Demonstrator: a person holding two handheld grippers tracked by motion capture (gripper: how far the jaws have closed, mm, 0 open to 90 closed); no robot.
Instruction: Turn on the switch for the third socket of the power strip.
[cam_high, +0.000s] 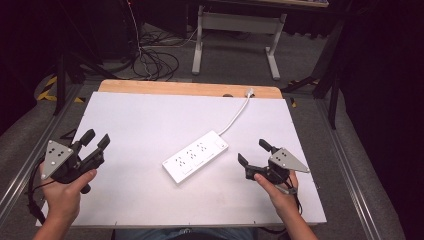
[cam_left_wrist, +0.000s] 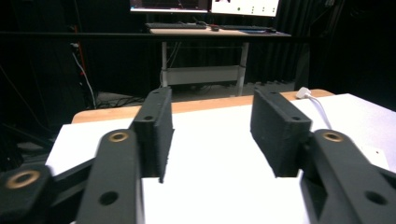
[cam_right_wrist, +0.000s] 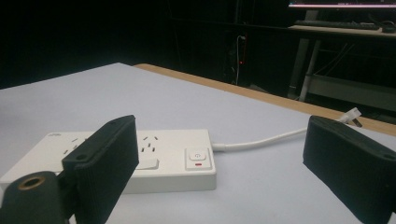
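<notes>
White sheet covers most of the surface (cam_high: 150, 120), with a wooden edge strip (cam_high: 190, 88) along the far side; beyond it we see grey floor, loose cables (cam_high: 155, 62) and a white-legged desk frame (cam_high: 235, 35). From the high view we get the layout: a white power strip (cam_high: 195, 156) lies diagonally near the middle of the surface, and its white cord (cam_high: 237, 115) runs to the far edge. The left gripper (cam_high: 96, 139) is held in a hand (cam_high: 65, 192) at the left side, well apart from the strip, fingers spread wide and holding nothing. The right gripper (cam_high: 255, 152) is held in the other hand (cam_high: 277, 187) just right of the strip, fingers also wide open and holding nothing. In the left gripper view we see its gripper (cam_left_wrist: 212, 135) over bare white sheet, a bit of cord and its plug end (cam_left_wrist: 306, 93) at the far right, and monitors (cam_left_wrist: 205, 5) on a desk behind, which the high view cuts off. In the right gripper view we see that gripper (cam_right_wrist: 224, 163) aimed at the strip (cam_right_wrist: 163, 158), near but not touching; here we can make out the switch button with a red mark (cam_right_wrist: 198, 158) and the socket holes, too small to read from above. The cord (cam_right_wrist: 266, 140) leaves the strip's switch end.
</notes>
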